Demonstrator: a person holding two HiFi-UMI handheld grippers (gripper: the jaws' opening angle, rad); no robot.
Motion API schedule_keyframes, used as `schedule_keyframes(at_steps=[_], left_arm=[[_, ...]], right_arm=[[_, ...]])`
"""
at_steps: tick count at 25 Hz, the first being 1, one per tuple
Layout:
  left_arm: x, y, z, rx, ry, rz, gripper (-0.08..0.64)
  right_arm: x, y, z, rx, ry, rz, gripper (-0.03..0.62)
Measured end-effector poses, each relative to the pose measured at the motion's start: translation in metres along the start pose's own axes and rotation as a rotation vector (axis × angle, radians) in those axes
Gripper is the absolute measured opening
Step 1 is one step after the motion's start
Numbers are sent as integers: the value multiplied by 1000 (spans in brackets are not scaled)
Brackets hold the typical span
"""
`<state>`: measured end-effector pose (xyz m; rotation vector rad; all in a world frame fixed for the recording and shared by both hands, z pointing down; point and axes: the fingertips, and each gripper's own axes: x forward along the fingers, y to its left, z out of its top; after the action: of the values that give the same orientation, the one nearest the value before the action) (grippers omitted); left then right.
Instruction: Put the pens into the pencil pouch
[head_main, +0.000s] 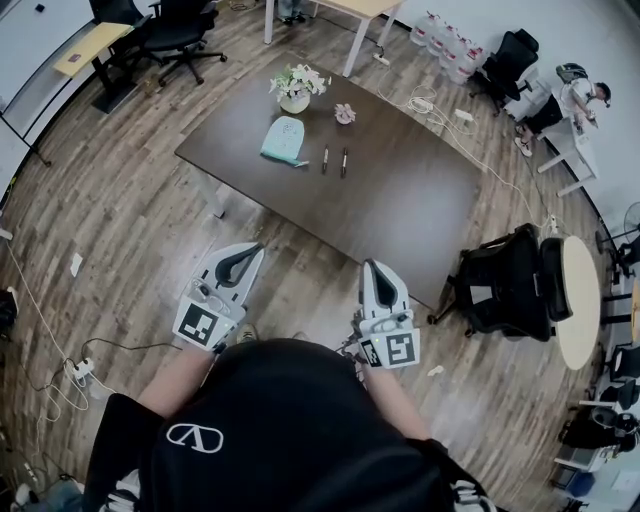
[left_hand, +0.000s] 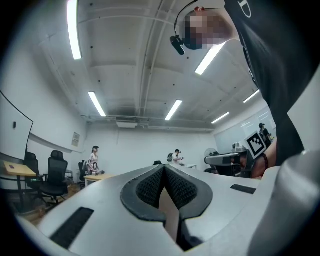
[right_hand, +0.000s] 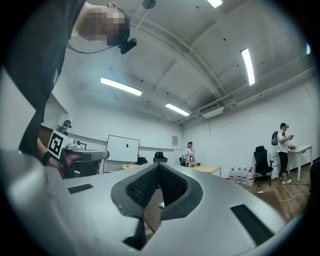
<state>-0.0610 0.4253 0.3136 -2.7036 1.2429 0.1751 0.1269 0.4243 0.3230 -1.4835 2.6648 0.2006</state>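
Note:
A light teal pencil pouch (head_main: 283, 140) lies on the dark brown table (head_main: 400, 200), toward its far left. Two dark pens (head_main: 325, 158) (head_main: 344, 161) lie side by side just right of the pouch. My left gripper (head_main: 257, 247) and right gripper (head_main: 370, 264) are held close to my body over the wood floor, well short of the table's near edge. Both are shut with nothing between the jaws. In the left gripper view the left gripper's (left_hand: 164, 167) black pads meet, and in the right gripper view the right gripper (right_hand: 159, 165) looks the same. Both point slightly upward across the room.
A pot of white flowers (head_main: 297, 88) and a small pink object (head_main: 345, 114) stand behind the pouch. A black office chair (head_main: 505, 285) and a round table (head_main: 578, 300) are at the right. More chairs (head_main: 175, 35), water bottles (head_main: 445, 45), floor cables and a person (head_main: 578, 97) surround the table.

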Motion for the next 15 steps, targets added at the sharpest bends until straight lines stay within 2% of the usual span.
schedule_keyframes(at_steps=[11, 15], left_arm=[[36, -18, -19, 26, 37, 64, 3], [55, -7, -26, 31, 43, 86, 3]], right_arm=[[-3, -46, -17, 34, -22, 41, -2], [14, -66, -26, 39, -29, 57, -2]])
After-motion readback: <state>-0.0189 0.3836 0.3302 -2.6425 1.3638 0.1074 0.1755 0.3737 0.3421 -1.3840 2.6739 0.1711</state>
